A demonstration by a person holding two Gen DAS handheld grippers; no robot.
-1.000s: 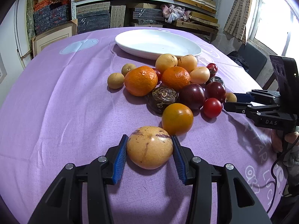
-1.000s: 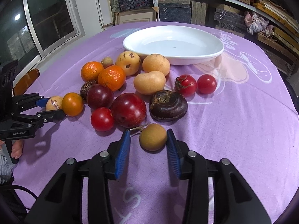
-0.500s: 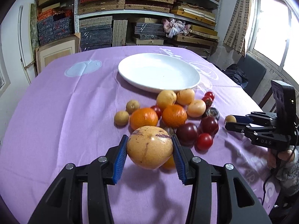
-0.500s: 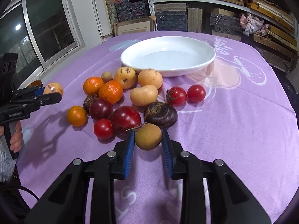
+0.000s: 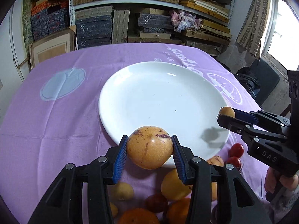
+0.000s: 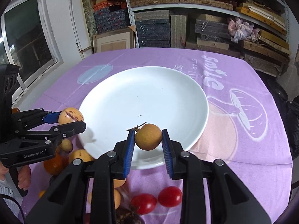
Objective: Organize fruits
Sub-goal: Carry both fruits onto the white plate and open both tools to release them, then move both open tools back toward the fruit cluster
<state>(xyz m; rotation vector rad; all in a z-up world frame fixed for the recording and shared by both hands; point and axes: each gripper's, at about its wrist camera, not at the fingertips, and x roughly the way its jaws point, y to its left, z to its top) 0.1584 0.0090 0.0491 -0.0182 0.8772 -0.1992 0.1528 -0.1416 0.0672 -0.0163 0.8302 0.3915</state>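
Observation:
My left gripper (image 5: 149, 147) is shut on a large yellow fruit with purple streaks (image 5: 149, 147) and holds it in the air over the near rim of the white plate (image 5: 160, 97). My right gripper (image 6: 148, 140) is shut on a small brown round fruit with a stem (image 6: 148, 139), held above the plate's (image 6: 142, 100) near edge. The right gripper also shows in the left wrist view (image 5: 227, 116) at the plate's right rim. The left gripper shows in the right wrist view (image 6: 72, 119) at the plate's left rim. The plate holds no fruit.
The remaining fruits lie on the purple tablecloth (image 5: 56, 130) below both grippers: oranges (image 5: 137, 216), yellow fruits (image 5: 173, 184), red tomatoes (image 6: 169, 196) and a dark fruit (image 6: 127, 216). Shelves of stacked boxes (image 5: 149, 18) stand behind the table.
Both grippers lifted their fruits off the table and moved forward to the plate. The fruit pile has dropped to the bottom of both views.

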